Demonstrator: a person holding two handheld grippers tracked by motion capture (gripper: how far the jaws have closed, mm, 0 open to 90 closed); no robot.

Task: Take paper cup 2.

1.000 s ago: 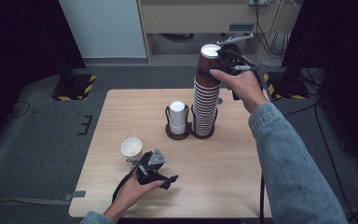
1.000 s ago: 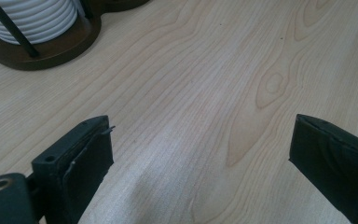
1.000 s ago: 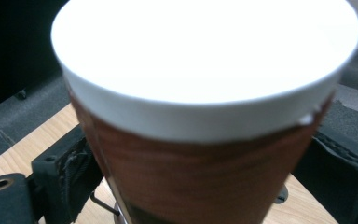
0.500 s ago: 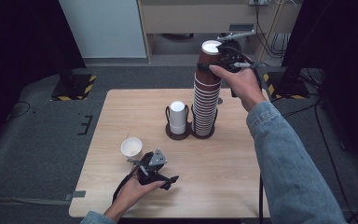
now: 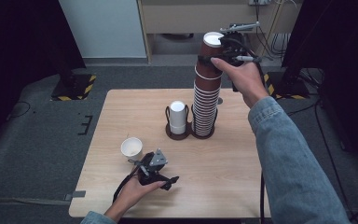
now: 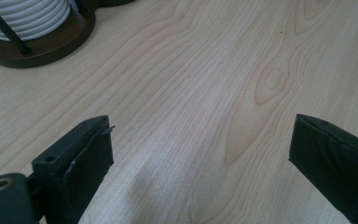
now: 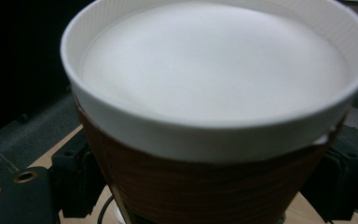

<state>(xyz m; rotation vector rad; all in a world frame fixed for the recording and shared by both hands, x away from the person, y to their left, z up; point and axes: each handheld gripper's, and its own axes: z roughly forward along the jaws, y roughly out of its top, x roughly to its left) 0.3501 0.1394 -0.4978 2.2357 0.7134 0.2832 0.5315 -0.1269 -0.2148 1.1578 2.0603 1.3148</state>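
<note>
From the high view, we see our right gripper [image 5: 223, 58] clamped on the top brown cup [image 5: 210, 58] of the tall stack [image 5: 206, 100], which stands in the right-hand ring of a dark holder [image 5: 189, 133] near the middle of the wooden surface [image 5: 242, 168]. A short stack of white cups [image 5: 177, 116] sits in the holder's left ring, and a single white cup [image 5: 131, 147] stands upright on the surface nearer to us. Our left gripper [image 5: 156, 170] rests low on the surface just beside that single cup, holding nothing. In the left gripper view, our fingers [image 6: 81, 163] stand wide apart over bare wood, with the holder's base [image 6: 42, 46] and its white cups at the upper left. In the right gripper view, the upturned brown cup [image 7: 214, 140] sits between our fingers [image 7: 74, 182], which press its ribbed sides; its white bottom faces the camera. We judge the step in hand to be pulling one cup off the stack. The next move calls for a straight upward lift, gentle enough that the cups beneath do not come along or tip the stack.
</note>
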